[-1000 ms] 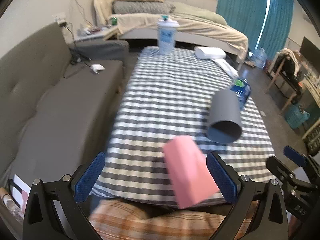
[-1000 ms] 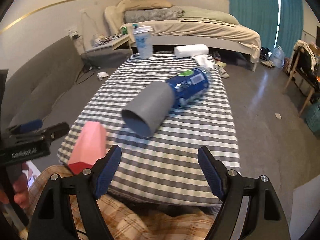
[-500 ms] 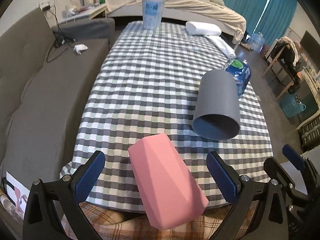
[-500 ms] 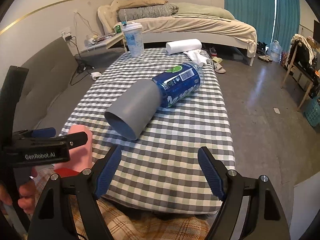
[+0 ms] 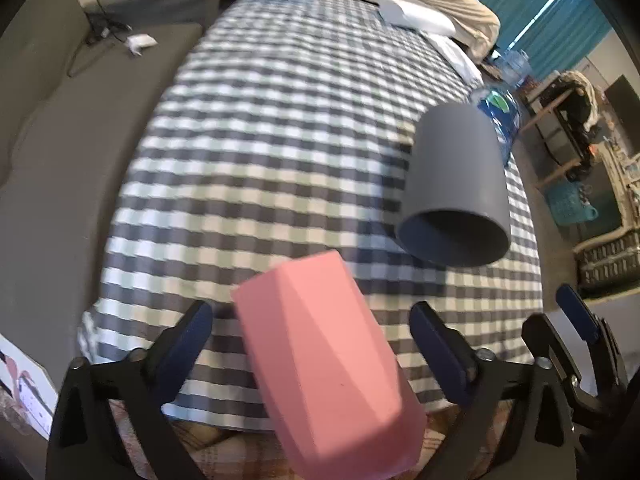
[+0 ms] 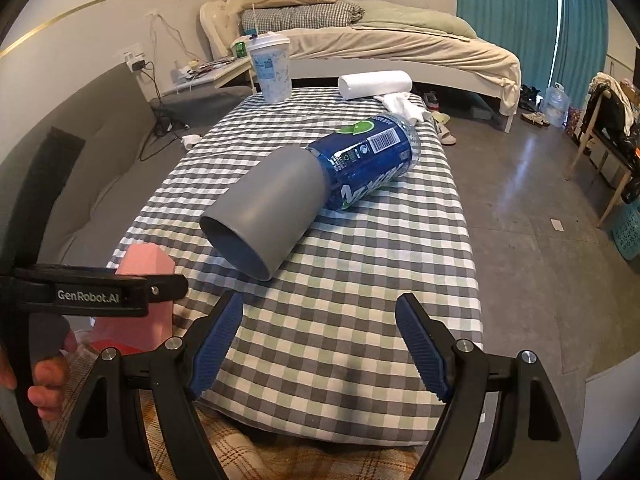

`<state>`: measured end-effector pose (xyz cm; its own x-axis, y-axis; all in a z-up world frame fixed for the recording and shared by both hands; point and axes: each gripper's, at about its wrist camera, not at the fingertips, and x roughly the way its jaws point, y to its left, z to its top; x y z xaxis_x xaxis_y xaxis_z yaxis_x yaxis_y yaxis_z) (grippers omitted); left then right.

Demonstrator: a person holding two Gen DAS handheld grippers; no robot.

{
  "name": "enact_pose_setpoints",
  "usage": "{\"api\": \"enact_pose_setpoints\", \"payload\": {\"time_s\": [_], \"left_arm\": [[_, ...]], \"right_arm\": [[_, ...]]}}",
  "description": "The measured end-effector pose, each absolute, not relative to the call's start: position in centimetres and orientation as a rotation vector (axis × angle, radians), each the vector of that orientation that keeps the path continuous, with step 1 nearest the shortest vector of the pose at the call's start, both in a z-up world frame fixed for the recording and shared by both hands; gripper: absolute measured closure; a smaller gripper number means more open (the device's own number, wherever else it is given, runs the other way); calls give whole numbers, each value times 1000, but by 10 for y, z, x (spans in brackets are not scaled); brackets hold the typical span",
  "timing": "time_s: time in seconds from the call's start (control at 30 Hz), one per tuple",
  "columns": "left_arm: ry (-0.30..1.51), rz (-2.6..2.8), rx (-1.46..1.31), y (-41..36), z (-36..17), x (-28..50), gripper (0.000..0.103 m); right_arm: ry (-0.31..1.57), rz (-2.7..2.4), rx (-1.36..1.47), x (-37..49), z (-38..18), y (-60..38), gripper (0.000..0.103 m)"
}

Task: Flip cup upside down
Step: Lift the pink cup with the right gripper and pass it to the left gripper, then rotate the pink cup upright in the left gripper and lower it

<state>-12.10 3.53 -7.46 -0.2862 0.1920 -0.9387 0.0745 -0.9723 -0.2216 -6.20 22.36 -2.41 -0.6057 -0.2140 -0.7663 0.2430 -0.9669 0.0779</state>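
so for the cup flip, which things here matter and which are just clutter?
Part of the job:
- pink cup, lying between the open left gripper fingers, not clamped
- grey cup, on its side, mouth toward the cameras
- right gripper, open and empty

Just lying about:
- blue bottle behind the grey cup
- lidded drink cup
- paper towel roll

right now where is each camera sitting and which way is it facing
Left wrist: on the left gripper, angled down at the near table edge; the pink cup lies between its open fingers, ungripped.
Right wrist: on the right gripper, facing along the checkered table toward the bed; fingers open, plus the person's left hand.
Shared: the pink cup, the gray cup on its side and the blue bottle.
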Motion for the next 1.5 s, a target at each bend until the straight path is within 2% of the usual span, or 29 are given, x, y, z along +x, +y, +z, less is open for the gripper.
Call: {"api": "enact_pose_setpoints", "payload": {"time_s": [0.03,0.1,0.13,0.17,0.27,0.5,0.63,0.73,0.87,1.03,1.3,1.4,1.43,1.47,1.5], "left_arm": [[-351,2423,-1837,35,-76,-121,15],[-333,2414,-1840,37,-76,-119,20],[-329,2406,-1834,38,-75,-119,32],[-327,2405,-1832,37,-74,-119,37],[-364,2416,-1807,33,-67,-117,43],[-337,2589,-1613,26,-34,-111,45],[-225,2741,-1426,32,-21,-108,45],[-102,2839,-1274,41,-26,-103,45],[-122,2897,-1095,43,-39,-92,45],[25,2883,-1014,56,-44,-83,45],[60,2787,-1103,59,-50,-56,45],[70,2775,-1138,57,-51,-52,37],[88,2782,-1157,56,-53,-52,29],[94,2784,-1166,55,-53,-52,25],[91,2779,-1180,54,-55,-51,25]], "right_arm": [[48,-2607,1235,-62,-24,224,24],[45,-2616,1227,-62,-24,225,24],[41,-2617,1225,-62,-23,226,24],[36,-2621,1223,-62,-22,226,24],[37,-2621,1219,-61,-22,226,24],[48,-2645,1194,-59,-18,227,24],[37,-2672,1187,-59,-16,231,24],[34,-2680,1192,-59,-16,232,24],[39,-2690,1186,-58,-16,233,24],[48,-2695,1188,-59,-17,232,24],[57,-2700,1175,-54,-12,229,24],[53,-2701,1172,-52,-11,229,24],[54,-2701,1171,-51,-9,229,24],[56,-2702,1167,-50,-8,229,24],[58,-2702,1160,-48,-6,228,24]]}}
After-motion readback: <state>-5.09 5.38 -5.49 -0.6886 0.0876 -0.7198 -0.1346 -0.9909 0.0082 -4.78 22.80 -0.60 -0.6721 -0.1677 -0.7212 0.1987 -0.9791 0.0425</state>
